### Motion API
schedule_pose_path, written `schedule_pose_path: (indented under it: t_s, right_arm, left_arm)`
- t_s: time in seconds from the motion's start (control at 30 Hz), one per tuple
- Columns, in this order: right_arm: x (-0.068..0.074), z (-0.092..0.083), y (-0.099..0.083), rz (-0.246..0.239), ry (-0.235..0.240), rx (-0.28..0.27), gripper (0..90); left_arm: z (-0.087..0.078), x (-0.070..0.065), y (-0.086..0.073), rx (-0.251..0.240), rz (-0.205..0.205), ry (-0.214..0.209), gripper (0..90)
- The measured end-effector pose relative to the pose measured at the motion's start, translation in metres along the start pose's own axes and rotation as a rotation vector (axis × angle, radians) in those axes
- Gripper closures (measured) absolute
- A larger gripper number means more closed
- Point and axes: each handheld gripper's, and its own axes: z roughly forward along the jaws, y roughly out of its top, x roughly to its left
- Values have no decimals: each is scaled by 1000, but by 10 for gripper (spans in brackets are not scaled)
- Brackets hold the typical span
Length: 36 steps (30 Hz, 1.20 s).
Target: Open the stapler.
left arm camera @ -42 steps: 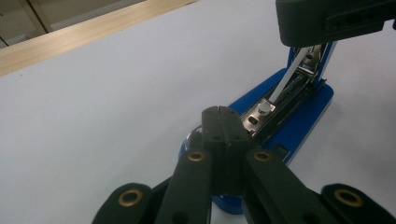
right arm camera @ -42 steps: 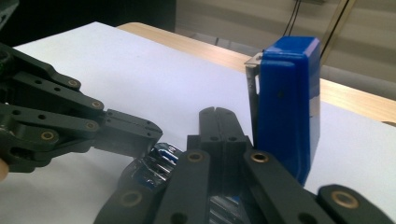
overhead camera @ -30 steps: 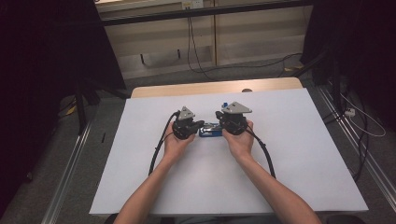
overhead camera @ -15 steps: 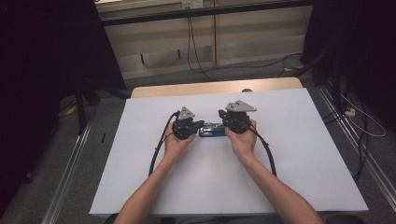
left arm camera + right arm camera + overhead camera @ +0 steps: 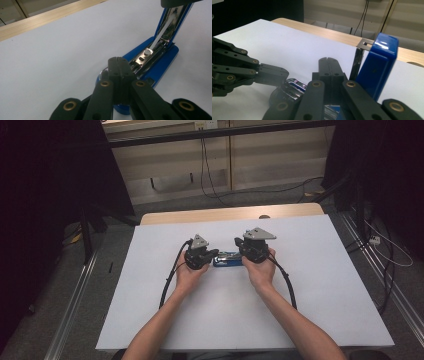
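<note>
Both forearms come in from 6 o'clock and spread slightly apart. The left gripper (image 5: 214, 254) points toward 3 o'clock and the right gripper (image 5: 236, 241) toward 9 o'clock, tips near together. The 2 jaws of each are pressed together.

Glossy blue plastic stapler (image 5: 160, 60) with shiny metal inside; matt white table (image 5: 325, 285).

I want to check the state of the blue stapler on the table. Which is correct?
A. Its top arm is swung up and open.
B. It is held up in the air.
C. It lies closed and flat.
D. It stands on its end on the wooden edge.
A: the blue stapler has its top arm raised, its metal channel exposed, and its base on the white table.
</note>
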Motion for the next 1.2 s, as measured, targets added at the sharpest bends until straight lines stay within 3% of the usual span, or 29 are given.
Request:
schedule_pose_path:
  t_s: [0.3,0.4,0.6,0.83,1.2]
  right_arm:
    - [-16,-8,-4,25,-27,2,900]
    - [-19,-10,-7,4,-28,8,900]
    - [-27,-12,-10,12,-45,22,900]
    - [-30,-15,-11,18,-31,18,900]
    - [-38,-24,-10,-17,-54,35,900]
  left_arm:
    - [0,-1,0,1,2,5,900]
    - [0,-1,0,3,5,5,900]
    - [0,-1,0,3,4,5,900]
    - [0,-1,0,2,4,7,900]
    - [0,-1,0,-1,1,4,900]
